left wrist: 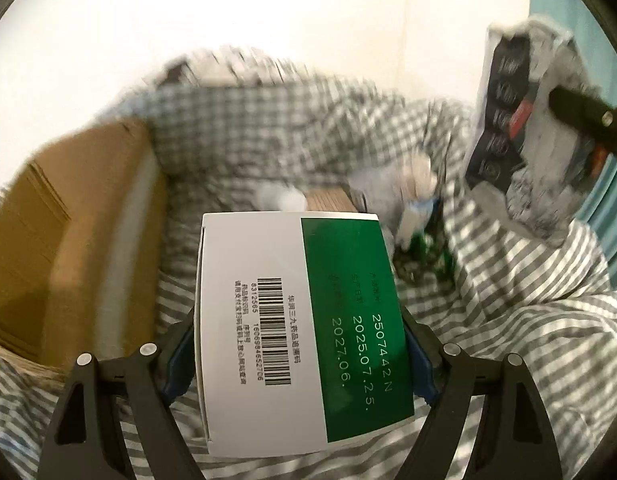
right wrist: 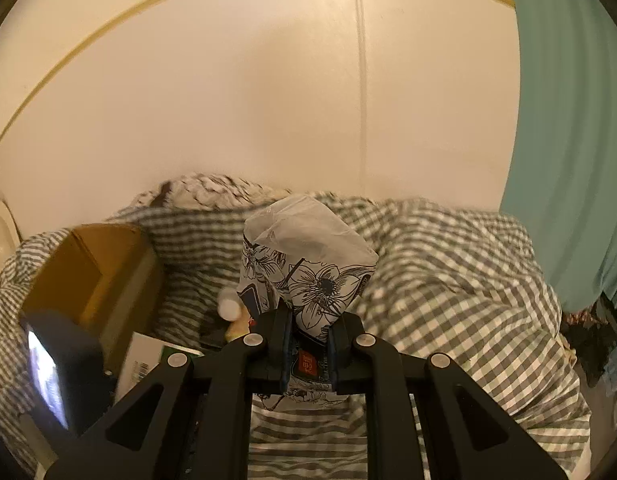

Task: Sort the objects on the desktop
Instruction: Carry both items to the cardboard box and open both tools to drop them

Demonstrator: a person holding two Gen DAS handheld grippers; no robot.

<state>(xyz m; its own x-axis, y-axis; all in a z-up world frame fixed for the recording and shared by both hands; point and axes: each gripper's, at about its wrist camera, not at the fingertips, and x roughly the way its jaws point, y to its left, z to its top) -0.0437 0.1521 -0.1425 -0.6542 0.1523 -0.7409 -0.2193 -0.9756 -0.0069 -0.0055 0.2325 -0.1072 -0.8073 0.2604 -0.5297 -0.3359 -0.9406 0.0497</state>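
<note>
Green-and-white box (left wrist: 304, 332): clamped in left hand-held gripper (left wrist: 300, 354). Floral-printed packet (right wrist: 308, 272): pinched in right hand-held gripper (right wrist: 310, 340), above checked cloth (right wrist: 448, 280).

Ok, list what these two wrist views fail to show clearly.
- Left wrist view: the small pale items beyond the white-and-green cardboard medicine box in the left gripper are motion-blurred; they cannot be identified.
- Left wrist view: the brown cardboard box is blurred; its contents are unseen.
- Right wrist view: the floral-printed plastic packet in the right gripper has its label pinched between the fingers, so the print is unreadable.
- Right wrist view: the dark clutter at the right edge is cut off.
</note>
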